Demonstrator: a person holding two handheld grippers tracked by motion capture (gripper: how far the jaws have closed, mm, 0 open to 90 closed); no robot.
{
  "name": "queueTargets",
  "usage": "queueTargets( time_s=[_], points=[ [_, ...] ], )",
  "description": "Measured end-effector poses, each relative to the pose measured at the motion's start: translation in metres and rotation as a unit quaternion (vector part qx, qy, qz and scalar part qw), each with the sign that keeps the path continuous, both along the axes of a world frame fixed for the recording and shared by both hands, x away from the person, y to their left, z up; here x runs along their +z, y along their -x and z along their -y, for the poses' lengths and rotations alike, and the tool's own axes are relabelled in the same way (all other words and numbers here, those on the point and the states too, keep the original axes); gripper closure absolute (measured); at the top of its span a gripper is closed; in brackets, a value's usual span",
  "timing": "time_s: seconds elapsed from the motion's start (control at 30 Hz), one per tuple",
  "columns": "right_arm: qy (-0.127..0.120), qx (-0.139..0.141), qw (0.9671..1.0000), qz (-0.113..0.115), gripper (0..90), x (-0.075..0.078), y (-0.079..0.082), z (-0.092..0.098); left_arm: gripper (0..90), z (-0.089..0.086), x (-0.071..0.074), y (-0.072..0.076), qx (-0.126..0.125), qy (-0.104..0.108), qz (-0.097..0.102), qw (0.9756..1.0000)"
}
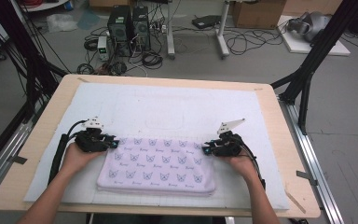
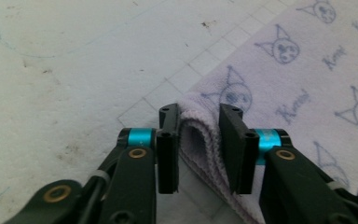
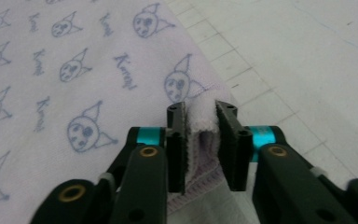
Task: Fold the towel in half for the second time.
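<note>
Folded towel (image 1: 157,163) lies on the white mat (image 1: 177,109), near side; left gripper (image 1: 114,143) pinches its far-left corner, right gripper (image 1: 205,150) pinches its far-right corner, both jaws narrow on cloth

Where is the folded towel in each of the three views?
High view: towel lies low centre on the white mat.
Left gripper view: right side, its corner between the jaws.
Right gripper view: left side, its corner between the jaws.
Shared landmark: the cat-face print.
</note>
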State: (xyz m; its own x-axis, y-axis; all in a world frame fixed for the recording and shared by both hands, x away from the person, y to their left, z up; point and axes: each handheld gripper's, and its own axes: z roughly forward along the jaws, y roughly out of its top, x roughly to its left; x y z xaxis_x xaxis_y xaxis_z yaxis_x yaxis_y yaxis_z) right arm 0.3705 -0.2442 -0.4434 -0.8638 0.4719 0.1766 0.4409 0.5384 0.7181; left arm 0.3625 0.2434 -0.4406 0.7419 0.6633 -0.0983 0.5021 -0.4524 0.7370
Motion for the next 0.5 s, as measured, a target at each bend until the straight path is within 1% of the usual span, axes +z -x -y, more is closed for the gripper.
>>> queueTargets(
  time_s=[0.13,0.23,0.3,0.37,0.4,0.47,0.5],
  points=[
    [-0.001,0.007,1.0000,0.005,80.9,0.003,0.001,0.001,79.0,0.003,0.004,0.004,-0.001,-0.022,0.019,0.9996],
    [0.002,0.006,0.9999,0.016,81.9,0.007,0.001,0.003,81.2,0.006,0.007,0.005,0.006,-0.027,0.032,0.9991],
    [0.000,0.000,0.9998,0.019,82.2,0.011,-0.001,0.005,81.7,0.008,0.010,0.003,0.013,-0.024,0.040,0.9988],
    [0.001,-0.003,0.9996,0.027,82.4,0.016,-0.002,0.006,81.8,0.009,0.013,0.000,0.022,-0.013,0.051,0.9983],
    [0.003,-0.003,0.9995,0.032,82.4,0.018,-0.003,0.006,81.8,0.009,0.016,-0.002,0.028,-0.008,0.055,0.9981],
    [0.015,-0.009,0.9989,0.043,82.3,0.027,-0.006,0.005,81.8,0.009,0.022,-0.008,0.039,-0.001,0.058,0.9976],
    [0.018,-0.011,0.9985,0.050,82.4,0.032,-0.009,0.006,81.8,0.010,0.026,-0.011,0.043,-0.001,0.063,0.9971]
  ],
)
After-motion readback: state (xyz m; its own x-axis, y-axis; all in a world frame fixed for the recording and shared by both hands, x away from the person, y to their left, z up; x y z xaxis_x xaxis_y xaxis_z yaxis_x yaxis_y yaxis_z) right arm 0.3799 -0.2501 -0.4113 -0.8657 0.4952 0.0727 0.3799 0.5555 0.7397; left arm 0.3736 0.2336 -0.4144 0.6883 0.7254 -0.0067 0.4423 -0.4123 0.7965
